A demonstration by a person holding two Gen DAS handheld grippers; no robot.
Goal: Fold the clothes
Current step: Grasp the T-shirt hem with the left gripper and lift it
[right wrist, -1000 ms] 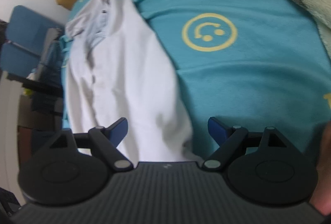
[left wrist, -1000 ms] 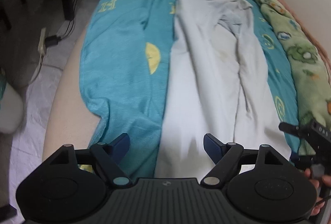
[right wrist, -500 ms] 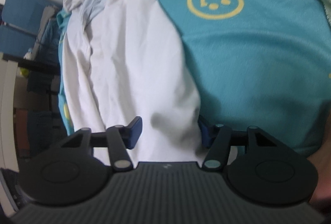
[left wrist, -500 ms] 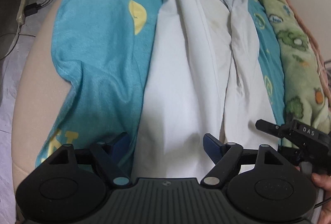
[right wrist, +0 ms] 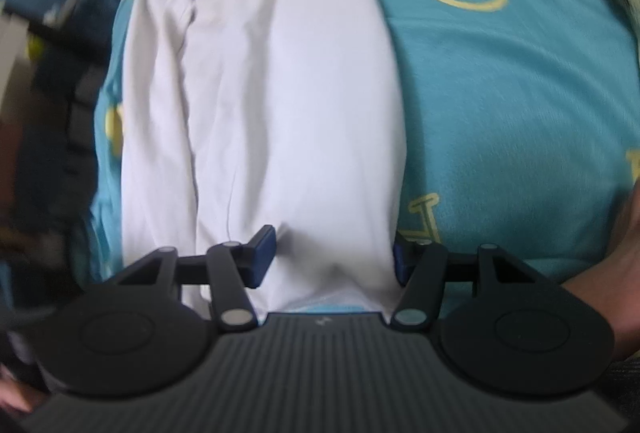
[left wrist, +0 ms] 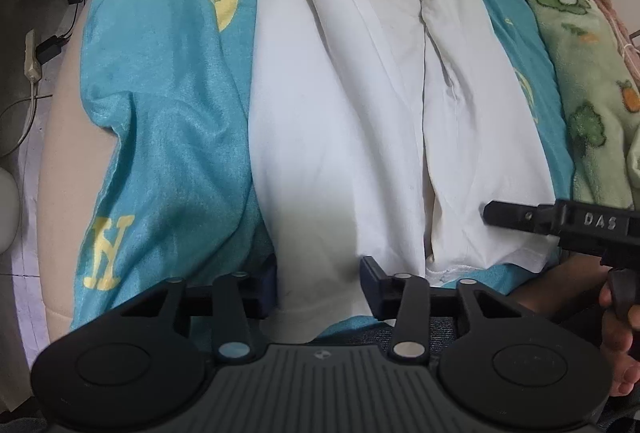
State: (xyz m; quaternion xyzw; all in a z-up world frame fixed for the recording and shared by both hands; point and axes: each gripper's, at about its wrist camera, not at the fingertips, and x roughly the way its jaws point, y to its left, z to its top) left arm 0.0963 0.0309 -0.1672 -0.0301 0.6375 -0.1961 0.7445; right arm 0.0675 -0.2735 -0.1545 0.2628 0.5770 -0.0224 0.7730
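So the white garment [left wrist: 340, 121] is lying lengthwise on the bed, on top of a teal sheet [left wrist: 160, 105] with yellow smiley prints, running from the bottom of the frame up to the top in both wrist views. Looks like the long sides are already brought in toward the middle, since there are overlapping panels and a lengthwise ridge down the center, with a bunched greyish bit at the far end near the top. So I'd guess the narrowing part is done and what's left is the end-to-end fold, maybe more than one. Both tools are at the near hem at the bottom of the frame. The left tool [left wrist: 318, 283] has just been closing and its jaws stand partly drawn in with a hump of the white cloth between them; the pads seem to be right up against the fabric, but I honestly can't tell if it's a real pinch. Same story for the right tool [right wrist: 334, 257]: it has just been narrowing, white cloth bulges up between the blue pads, and the view is blurry so the grip is unclear. A green plush blanket [left wrist: 580, 53] sits along the right edge, well out of the way. Nothing is lifted off the bed yet.
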